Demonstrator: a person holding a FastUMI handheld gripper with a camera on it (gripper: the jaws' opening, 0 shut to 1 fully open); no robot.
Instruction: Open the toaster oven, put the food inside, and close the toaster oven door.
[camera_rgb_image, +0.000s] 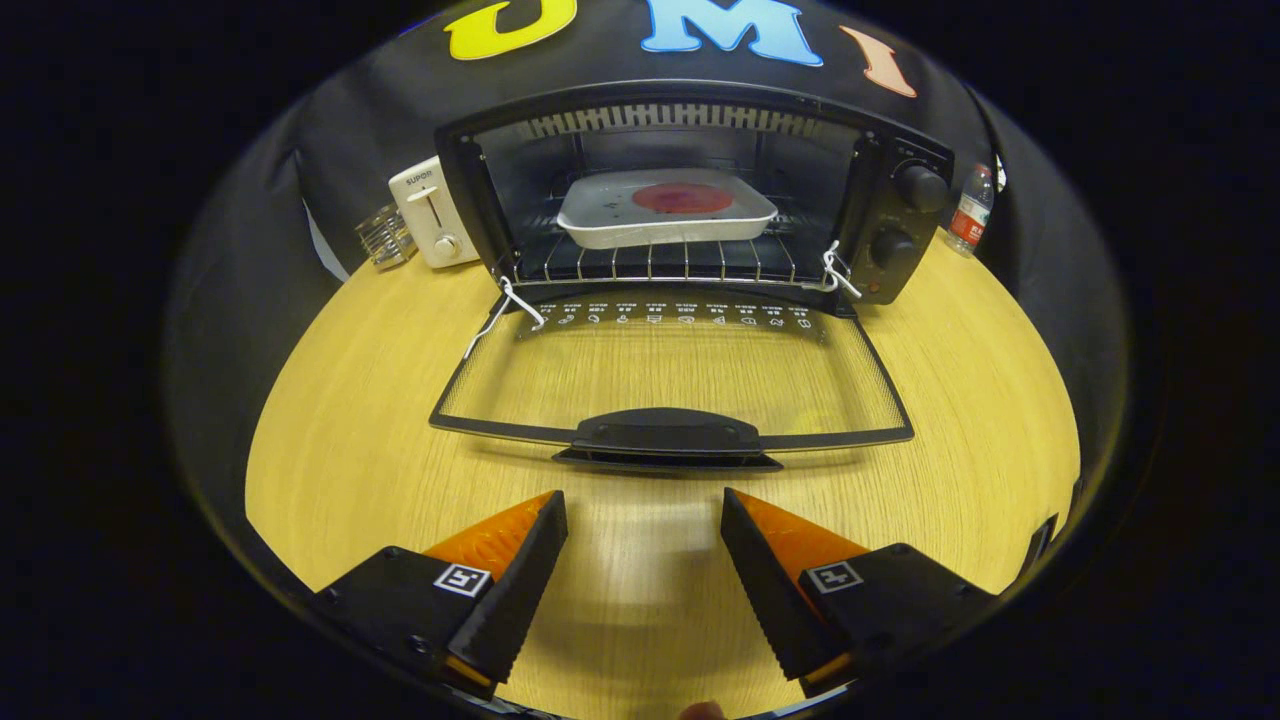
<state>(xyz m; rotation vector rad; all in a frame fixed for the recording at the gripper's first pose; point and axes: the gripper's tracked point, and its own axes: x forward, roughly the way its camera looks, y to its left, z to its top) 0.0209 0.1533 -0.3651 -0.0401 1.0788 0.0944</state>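
Toaster oven (690, 190) sits at the far side of my tabletop (350, 450), against the booth's black cloth wall. Its glass door (670, 375) is swung fully down and lies flat, its dark handle (668, 437) nearest to me. I see a row of small white icons printed along the hinge edge of the glass, too small for me to read. Inside, on the wire rack (660, 262), rests a white rectangular tray (665, 215) with a round red piece of food (682, 198) in it. Two black knobs (920, 187) are stacked on the oven's right panel; markings there are unreadable. Just left of the oven stands a white toaster (432, 212), lettered "SUPOR", with a small ribbed glass (385, 237) beside it. To the oven's right is a plastic bottle (971, 211) with a red label, text illegible. My tool (645, 510) hovers over bare wood short of the door handle, fingers spread wide apart, holding nothing.
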